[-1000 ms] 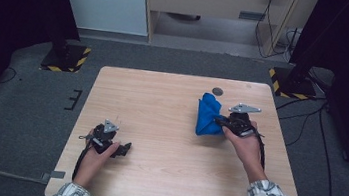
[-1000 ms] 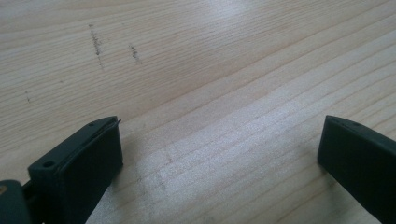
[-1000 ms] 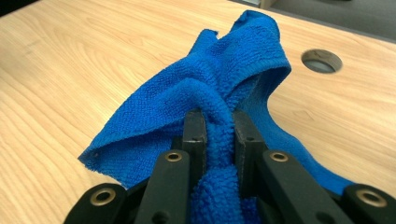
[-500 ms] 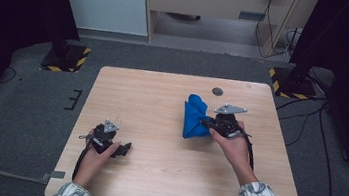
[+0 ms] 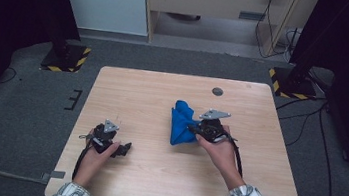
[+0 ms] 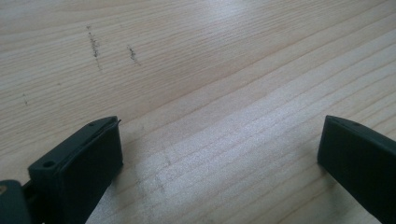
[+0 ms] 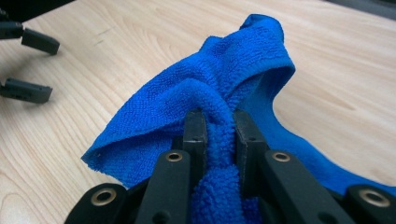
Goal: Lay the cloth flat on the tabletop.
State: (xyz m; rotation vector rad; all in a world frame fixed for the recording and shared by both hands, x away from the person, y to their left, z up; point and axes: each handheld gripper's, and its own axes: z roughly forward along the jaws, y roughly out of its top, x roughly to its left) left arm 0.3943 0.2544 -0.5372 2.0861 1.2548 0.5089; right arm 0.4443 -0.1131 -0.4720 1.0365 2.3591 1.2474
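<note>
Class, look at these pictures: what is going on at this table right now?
A person works at a wooden table with a gripper in each hand. The right gripper is shut on a bunched fold of a blue cloth, which is partly lifted and partly trailing on the wood. The left gripper rests near the table's front left, jaws open with nothing between them.

— The blue cloth (image 7: 219, 88): what's it made of?
— Soft terry, a looped, fuzzy pile, quite matt.
— And the table (image 5: 152, 95)?
— Pale wood with fine straight grain, smooth, a faint sheen, a few dark scuffs.
— The right gripper (image 7: 219, 135)?
— Matt black plastic with brass-coloured rivets. The left gripper (image 6: 219, 154) has the same dull black, and a grey metal-looking plate on top.
</note>
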